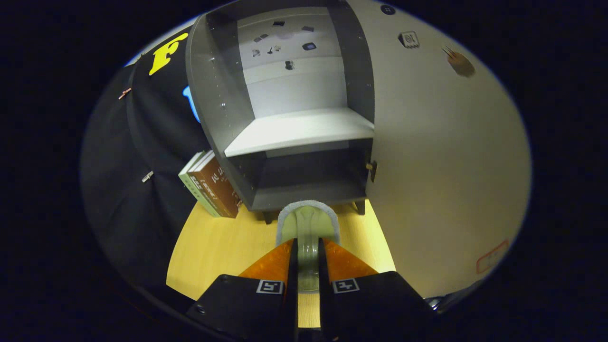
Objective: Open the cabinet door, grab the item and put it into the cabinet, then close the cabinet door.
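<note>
1. Gripper (308, 251) fingers pinch the pale green item (308, 223), nearly closed on it.
2. Just beyond, the cabinet (304, 128) stands open, door (437, 156) swung right.
3. Books (211, 187) lean at its left.

Camera rides the tool (308, 247), facing the open cabinet (294, 128), seemingly close.

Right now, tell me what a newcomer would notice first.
The claw is shut on a pale green item just in front of the cabinet. Its big door stands wide open, baring the shelf, and books lean beside it.
</note>
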